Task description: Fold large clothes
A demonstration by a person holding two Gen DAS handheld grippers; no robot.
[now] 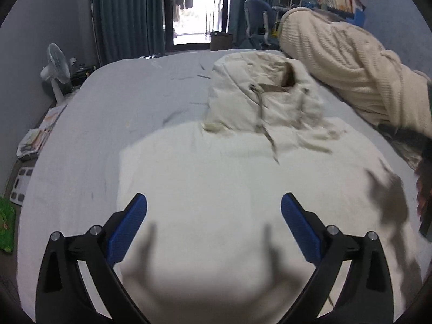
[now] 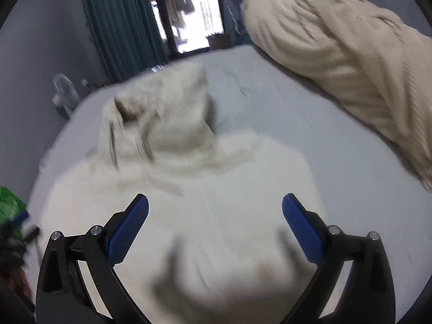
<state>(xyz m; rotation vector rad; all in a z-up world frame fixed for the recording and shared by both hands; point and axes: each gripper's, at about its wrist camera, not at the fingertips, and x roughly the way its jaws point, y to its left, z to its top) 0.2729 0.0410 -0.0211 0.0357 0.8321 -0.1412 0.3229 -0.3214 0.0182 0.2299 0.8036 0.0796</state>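
While both claws gape wide and empty, the soft cream hoodie (image 1: 216, 178) lies flat, hood (image 1: 259, 94) rumpled.

Cream hoodie (image 1: 216, 178) flat on bed, hood (image 1: 259, 94) rumpled

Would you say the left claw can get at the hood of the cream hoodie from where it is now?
Probably yes. The left claw is open over the hoodie body, and only flat fabric lies between it and the hood. The knitted blanket sits off to the side.
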